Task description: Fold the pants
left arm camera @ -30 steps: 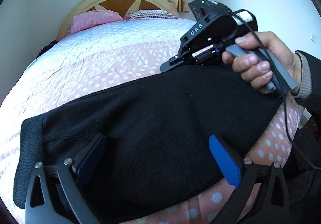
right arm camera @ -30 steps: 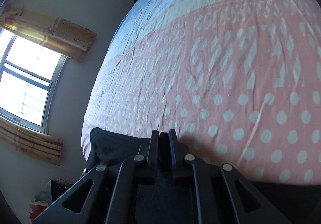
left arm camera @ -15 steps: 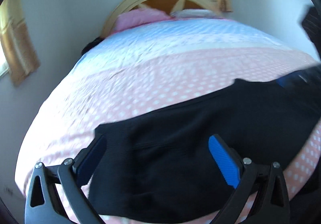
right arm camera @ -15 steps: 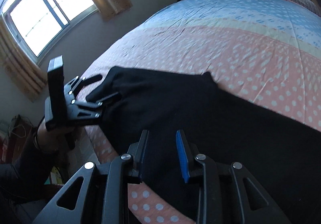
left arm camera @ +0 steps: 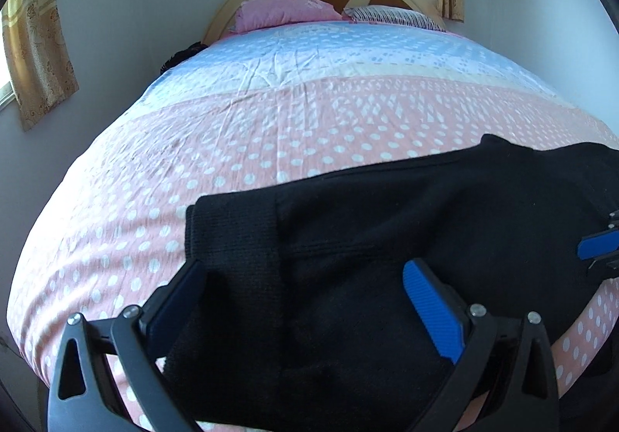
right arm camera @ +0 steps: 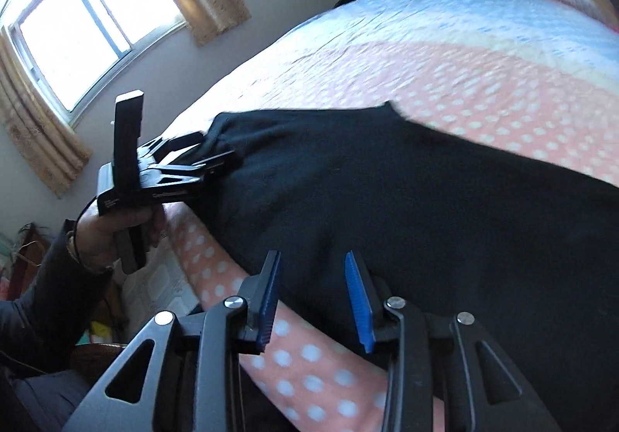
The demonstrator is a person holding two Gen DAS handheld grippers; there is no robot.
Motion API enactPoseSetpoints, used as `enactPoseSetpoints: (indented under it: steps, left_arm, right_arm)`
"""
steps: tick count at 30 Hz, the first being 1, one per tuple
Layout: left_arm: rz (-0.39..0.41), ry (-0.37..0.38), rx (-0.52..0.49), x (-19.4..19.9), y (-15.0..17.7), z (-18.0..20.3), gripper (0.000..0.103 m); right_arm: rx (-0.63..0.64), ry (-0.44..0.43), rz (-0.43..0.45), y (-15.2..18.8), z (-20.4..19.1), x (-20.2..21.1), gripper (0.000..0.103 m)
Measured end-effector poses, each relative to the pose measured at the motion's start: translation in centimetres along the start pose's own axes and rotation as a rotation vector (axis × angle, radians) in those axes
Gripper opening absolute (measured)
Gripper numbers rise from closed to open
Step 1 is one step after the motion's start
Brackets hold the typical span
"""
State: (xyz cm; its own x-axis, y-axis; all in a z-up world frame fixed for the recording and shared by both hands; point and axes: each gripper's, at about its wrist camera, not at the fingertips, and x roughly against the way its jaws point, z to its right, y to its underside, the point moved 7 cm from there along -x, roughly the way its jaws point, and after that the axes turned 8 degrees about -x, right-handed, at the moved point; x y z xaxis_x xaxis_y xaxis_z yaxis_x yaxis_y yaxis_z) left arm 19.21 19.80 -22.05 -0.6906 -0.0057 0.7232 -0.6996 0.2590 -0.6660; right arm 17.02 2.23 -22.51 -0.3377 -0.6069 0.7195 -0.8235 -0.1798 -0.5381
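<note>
The black pants (left arm camera: 387, 246) run off the picture's right edge past the right tongs (right arm camera: 313, 300), so their far end is hidden. They lie across the near edge of the bed (left arm camera: 309, 114), just ahead of both tongs. Beyond them the polka-dot bedspread is bare up to the pink pillow (left arm camera: 282, 12). The left tongs (left arm camera: 305, 304) are spread wide over the ribbed cuff, not pinching it. The right tongs are opening, cloth below but unpinched; a second ago they were clamped together on the fabric, held up over the pants.
</note>
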Motion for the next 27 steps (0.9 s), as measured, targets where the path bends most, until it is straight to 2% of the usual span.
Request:
enactPoseSetpoints:
  steps: [3,5,9,15,19,22,27]
  left_arm:
    - [-0.002,0.0,0.003,-0.2,-0.6,-0.2,0.103]
    - [-0.002,-0.003,0.009,-0.1,-0.8,-0.6,0.103]
    - [-0.003,0.011,0.039,-0.4,-0.4,-1.4,0.103]
    - [0.007,0.028,0.063,-0.5,-0.2,-1.6,0.103]
    - [-0.034,-0.011,0.066,-0.2,-0.5,-1.5,0.103]
    - [-0.057,-0.063,0.039,0.5,-1.0,-1.0,0.103]
    - [-0.015,-0.142,-0.042,2.9,-2.9,0.7,0.103]
  right_arm:
    - [-0.031,0.05,0.035,0.7,2.3,1.8,0.036]
    - [-0.043,0.084,0.014,1.7,3.9,1.9,0.036]
    - [-0.064,0.013,0.054,3.0,5.2,2.9,0.037]
    - [-0.025,0.041,0.065,3.0,4.8,2.8,0.037]
    - [-0.043,0.035,0.046,2.9,5.0,3.1,0.037]
    - [-0.11,-0.01,0.035,2.6,5.8,3.2,0.038]
    - [-0.098,0.014,0.044,2.3,5.5,4.1,0.04]
